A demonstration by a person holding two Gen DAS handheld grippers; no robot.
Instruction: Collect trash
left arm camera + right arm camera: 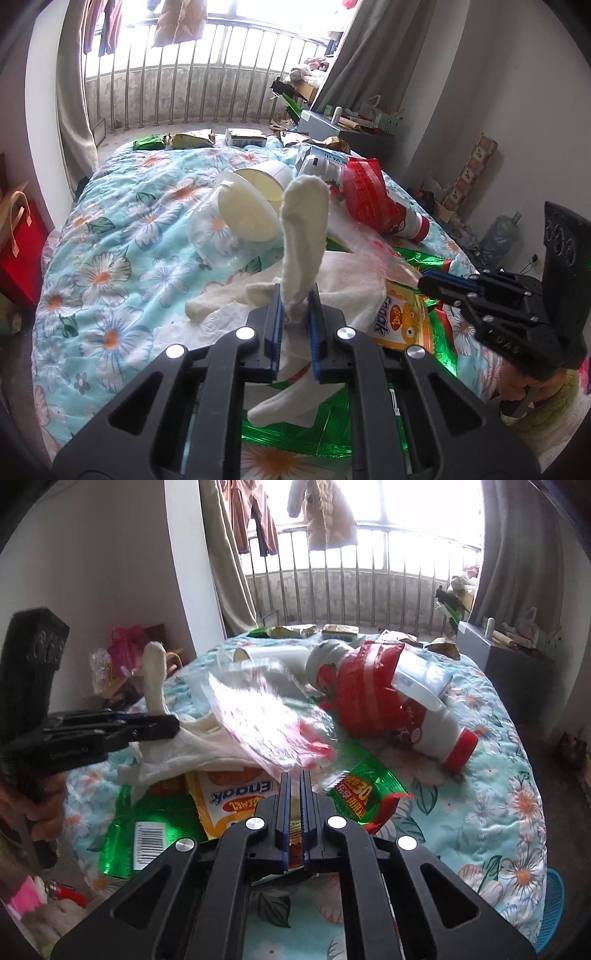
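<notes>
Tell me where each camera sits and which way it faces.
Left wrist: on the left gripper, looking down its fingers across the bed toward the window; it pinches a white tissue; right gripper shows.
Right wrist: on the right gripper, same direction, shut on a clear bag; a hand shows.
Shared: tissue, red-capped bottle.

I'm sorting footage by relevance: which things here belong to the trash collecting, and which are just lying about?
Job: left gripper shut on white tissue; right gripper shut on clear plastic bag; green wrapper; yogurt bottle.
Lying about: red bag; hanging coat; water jug.
</notes>
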